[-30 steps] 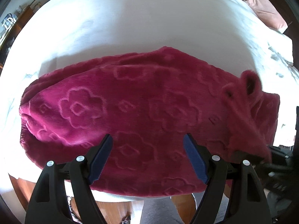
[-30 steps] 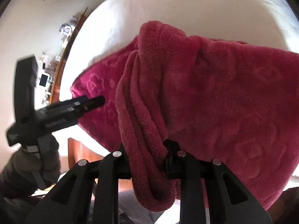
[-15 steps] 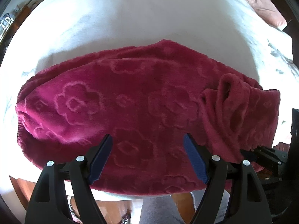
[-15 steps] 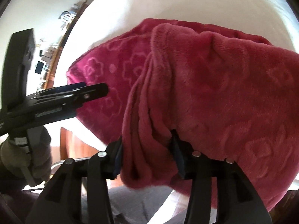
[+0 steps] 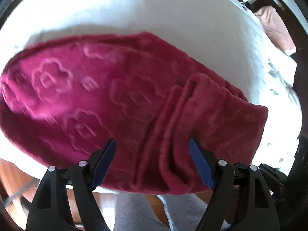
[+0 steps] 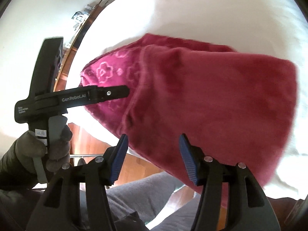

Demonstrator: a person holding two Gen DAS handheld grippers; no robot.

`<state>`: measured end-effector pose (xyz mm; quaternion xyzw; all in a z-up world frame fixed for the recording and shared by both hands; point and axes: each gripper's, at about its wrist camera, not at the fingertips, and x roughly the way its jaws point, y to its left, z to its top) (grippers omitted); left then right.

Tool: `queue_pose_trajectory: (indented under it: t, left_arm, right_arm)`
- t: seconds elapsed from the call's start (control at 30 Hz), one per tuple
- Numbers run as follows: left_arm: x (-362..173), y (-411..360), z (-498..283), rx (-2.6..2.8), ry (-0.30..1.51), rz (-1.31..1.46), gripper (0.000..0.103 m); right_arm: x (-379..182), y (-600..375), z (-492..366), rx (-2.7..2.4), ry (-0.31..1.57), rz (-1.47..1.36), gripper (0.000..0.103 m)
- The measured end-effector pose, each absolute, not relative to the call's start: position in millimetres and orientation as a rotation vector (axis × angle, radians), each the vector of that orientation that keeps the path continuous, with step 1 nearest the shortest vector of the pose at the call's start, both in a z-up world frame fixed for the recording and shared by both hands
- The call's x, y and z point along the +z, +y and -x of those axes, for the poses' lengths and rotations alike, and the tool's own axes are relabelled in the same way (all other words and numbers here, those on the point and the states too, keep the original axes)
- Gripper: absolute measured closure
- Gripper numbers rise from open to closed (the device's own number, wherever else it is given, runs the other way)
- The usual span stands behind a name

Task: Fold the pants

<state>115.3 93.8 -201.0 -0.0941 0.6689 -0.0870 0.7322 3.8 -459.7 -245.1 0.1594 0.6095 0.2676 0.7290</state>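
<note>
where legible, "genrobot.ai" on left tool (image 6: 115, 93)

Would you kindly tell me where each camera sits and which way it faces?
Left wrist: behind the open left gripper, facing the magenta pants on the white bed; grey-clad legs below.
Right wrist: behind the open right gripper, facing the pants' folded end; gloved left hand shows.
Shared: pants, bed.

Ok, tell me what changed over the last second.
The right tongs let go of the pants: the bunched end they clamped now lies folded over the rest. The left tongs stayed open, holding nothing, and the pants stayed on the white bed.
</note>
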Motion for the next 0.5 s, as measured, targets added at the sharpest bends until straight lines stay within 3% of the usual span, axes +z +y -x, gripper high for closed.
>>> queue_pose_trajectory:
  t: [0.4, 0.47, 0.5]
  left_arm:
    - [-230.9, 49.1, -74.6, -0.1, 1.492, 0.258, 0.025]
    - [-243.8, 52.1, -77.2, -0.068, 1.498, 0.268, 0.037]
    - [-248.2, 53.4, -74.4, -0.041, 1.498, 0.271, 0.061]
  right_arm:
    - [-252.7, -528.7, 11.1, 0.49, 1.346, -0.333, 0.046]
    - [-252.2, -529.6, 11.7, 0.496, 1.345, -0.315, 0.046]
    - [-252.5, -529.5, 11.8, 0.499, 1.345, -0.308, 0.046]
